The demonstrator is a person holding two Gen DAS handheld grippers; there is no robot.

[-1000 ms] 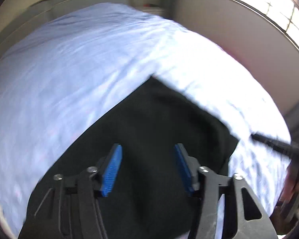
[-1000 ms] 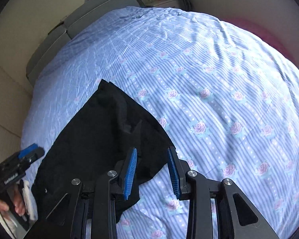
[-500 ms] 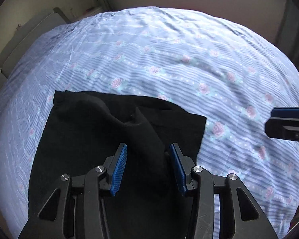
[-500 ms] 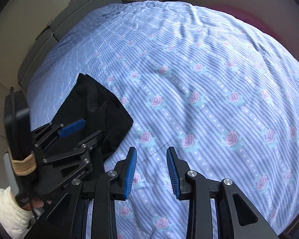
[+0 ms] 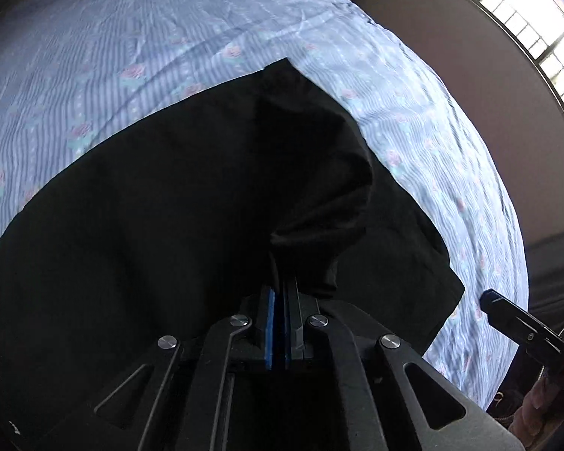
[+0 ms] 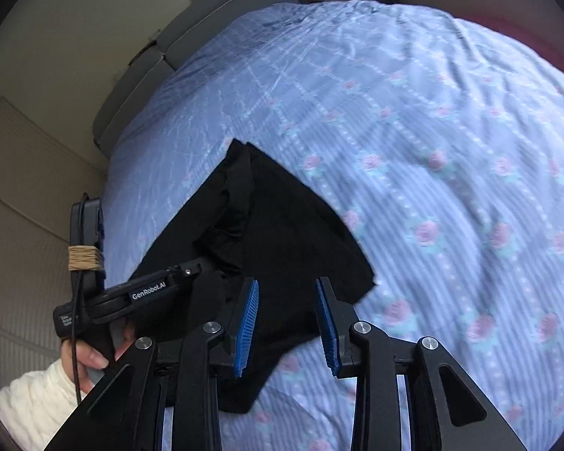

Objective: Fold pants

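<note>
Black fabric pants (image 6: 282, 225) lie partly folded on a blue rose-print bedsheet (image 6: 432, 150). The left gripper (image 5: 281, 300) is clamped on a raised fold just ahead; the right gripper (image 6: 285, 323) hovers above them, jaws apart. Probably one fold remains.

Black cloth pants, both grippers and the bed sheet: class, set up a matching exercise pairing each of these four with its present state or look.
Things:
1. left gripper
2. right gripper
3. black cloth pants
4. blue striped bed sheet with pink roses

States:
A. jaws apart, holding nothing
B. lies under the garment
C. jaws shut on a bunched fold
D. partly folded, rumpled

Pairs: 1-C, 2-A, 3-D, 4-B
</note>
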